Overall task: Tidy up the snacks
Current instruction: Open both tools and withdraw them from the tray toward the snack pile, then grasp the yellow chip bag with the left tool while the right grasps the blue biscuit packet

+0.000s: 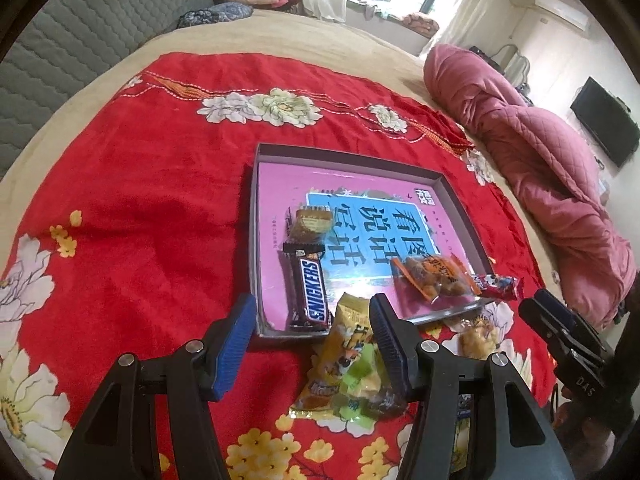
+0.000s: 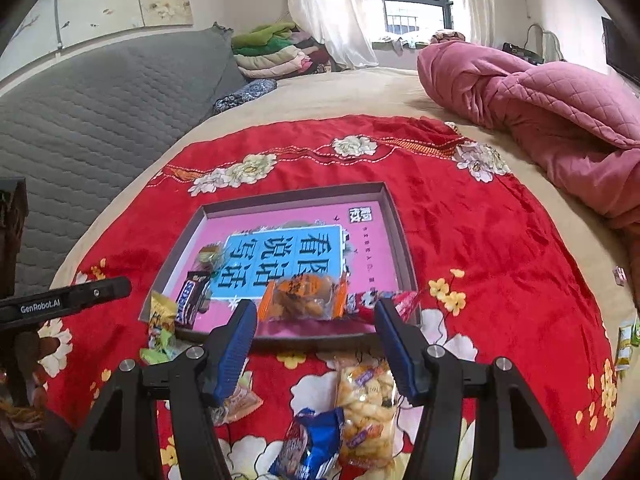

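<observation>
Red floral blanket (image 1: 152, 184) spread over a bed; serves as the work surface.

Shallow grey-walled box tray (image 1: 253, 184), pink printed base with a blue panel of Chinese characters. Lies flat at the middle of the blanket, apparently the collecting place for the snacks.

Inside the tray:
- Snickers bar (image 1: 311, 292), lengthwise along the left wall.
- Small gold-wrapped biscuit (image 1: 311, 222), just beyond the bar's far end.
- Clear packet with orange ends (image 2: 304, 296), near the front wall.
- Red wrapped candy (image 1: 496, 283), lying across the front right rim, half in and half out.

Outside the tray, on the blanket:
- Yellow packet (image 1: 352, 356), its top edge touching the tray's front wall.
- Bag of pale puffed pieces (image 2: 366, 400) and a blue packet (image 2: 310, 446), side by side, nearest the camera in the right wrist view.
- Small pink-wrapped item (image 2: 240, 398), partly hidden behind a gripper finger.

Left gripper (image 1: 312, 328): jaws spread wide, holding nothing, straddling the yellow packet from above. Likely the next pick.

Right gripper (image 2: 316, 332): jaws spread wide, empty, poised over the tray's front edge with the puffed bag just below.

Judgement: sorting partly done; several snacks remain loose outside the tray.
</observation>
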A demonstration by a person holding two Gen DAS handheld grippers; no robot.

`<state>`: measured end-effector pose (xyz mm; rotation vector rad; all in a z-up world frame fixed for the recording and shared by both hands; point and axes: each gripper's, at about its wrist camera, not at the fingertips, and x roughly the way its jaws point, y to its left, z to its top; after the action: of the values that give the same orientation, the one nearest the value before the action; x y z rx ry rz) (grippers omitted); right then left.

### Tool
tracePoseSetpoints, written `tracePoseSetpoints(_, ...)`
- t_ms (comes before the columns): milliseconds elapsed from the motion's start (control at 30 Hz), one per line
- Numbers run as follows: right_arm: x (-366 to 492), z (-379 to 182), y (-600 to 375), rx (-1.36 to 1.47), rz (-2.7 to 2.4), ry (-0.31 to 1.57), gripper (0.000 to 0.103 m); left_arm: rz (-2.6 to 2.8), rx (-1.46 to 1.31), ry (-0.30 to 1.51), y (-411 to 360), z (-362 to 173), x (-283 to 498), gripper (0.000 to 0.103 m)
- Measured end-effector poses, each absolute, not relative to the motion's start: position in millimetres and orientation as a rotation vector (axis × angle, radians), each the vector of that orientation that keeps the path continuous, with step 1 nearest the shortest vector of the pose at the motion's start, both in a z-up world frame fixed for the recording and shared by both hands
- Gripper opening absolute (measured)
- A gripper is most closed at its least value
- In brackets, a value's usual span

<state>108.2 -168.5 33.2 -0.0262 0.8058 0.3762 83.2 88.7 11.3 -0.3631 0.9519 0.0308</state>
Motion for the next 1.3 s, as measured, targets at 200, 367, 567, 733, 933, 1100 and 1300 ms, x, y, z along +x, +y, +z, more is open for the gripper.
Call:
tracePoseSetpoints(200,99,31,-169,-0.036,0.381,0.819,0.06,0.036,-0.374,0.972,93,7,75,0.061)
tracePoseSetpoints(367,90,28,-168,-0.053,0.392,0.83,0.061,0.046,-0.369,0.983,95,4,68,0.061)
tracePoseSetpoints(567,81,25,-172,-0.059,0.395,0.848,0.061,0.052,-0.358,1.005,96,-2,60,0.061)
tracePoseSetpoints(733,73,21,-172,-0.071,0.406,0.867,0.061,0.053,-0.37,1.02,98,-6,57,0.061)
tracePoseSetpoints(933,67,16,-175,-0.073,0.404,0.898,0.061,0.043,-0.37,1.036,95,-9,55,0.061)
tracePoseSetpoints(1100,61,7,-179,-0.077,0.401,0.953,0.061,0.031,-0.372,1.051,92,-12,51,0.061)
tracePoseSetpoints(1300,60,-7,-187,-0.058,0.396,1.026,0.061,0.025,-0.367,1.067,88,-15,50,0.061)
